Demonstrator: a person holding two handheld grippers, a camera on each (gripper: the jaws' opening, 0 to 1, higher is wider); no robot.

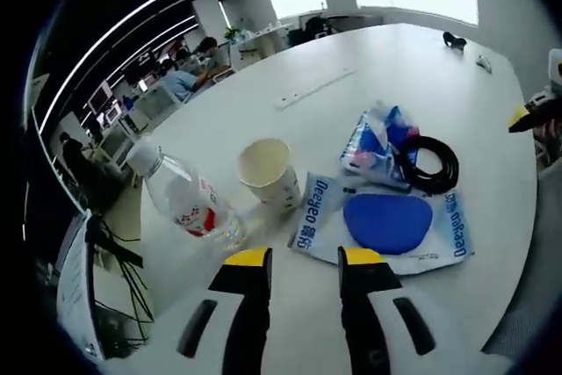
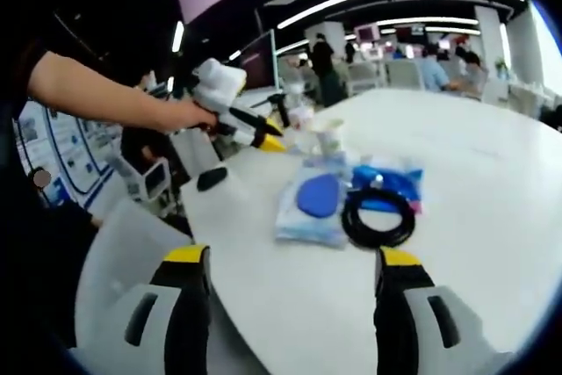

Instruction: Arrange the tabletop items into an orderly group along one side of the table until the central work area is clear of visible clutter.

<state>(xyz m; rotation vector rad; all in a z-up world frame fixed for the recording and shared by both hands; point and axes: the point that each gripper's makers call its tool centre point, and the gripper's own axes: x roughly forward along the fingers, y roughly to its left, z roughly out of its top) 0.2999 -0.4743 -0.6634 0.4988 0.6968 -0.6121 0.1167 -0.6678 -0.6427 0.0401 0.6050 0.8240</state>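
In the left gripper view, the left gripper point(image 1: 304, 257) rises from the bottom edge with its two yellow-tipped jaws spread apart and nothing between them; it hovers above the white round-edged table point(image 1: 413, 68), just short of the clutter. Directly beyond the jaw tips lies a flat white plastic packet with blue lettering point(image 1: 320, 217); a blue oval pad point(image 1: 387, 222) rests on top of it. Left of the packet stands an upright cream paper cup point(image 1: 269, 173), touching or nearly touching the packet's edge; left of the cup lies a clear plastic water bottle with a white cap and red label point(image 1: 184, 199), on its side, its base near the cup. Beyond the packet sits a crumpled blue-and-white plastic bag point(image 1: 378, 142); a coiled black cable point(image 1: 430, 164) rests against its right side. Far across the table lies a small dark object point(image 1: 454, 39), too small to identify; the other gripper's yellow tip enters at the right edge.

In the right gripper view, the right gripper point(image 2: 294, 261) shows both yellow-tipped jaws set wide apart, holding nothing, above the near table edge; beyond them lie the coiled black cable point(image 2: 379, 217), the blue oval pad point(image 2: 318, 195) on its packet, and the blue-and-white bag point(image 2: 391, 182); the paper cup point(image 2: 329, 138) stands behind them. At the left, a person's hand point(image 2: 189, 114) holds the left gripper point(image 2: 268, 140) over the far side of the group; open-plan office desks and people fill the background.
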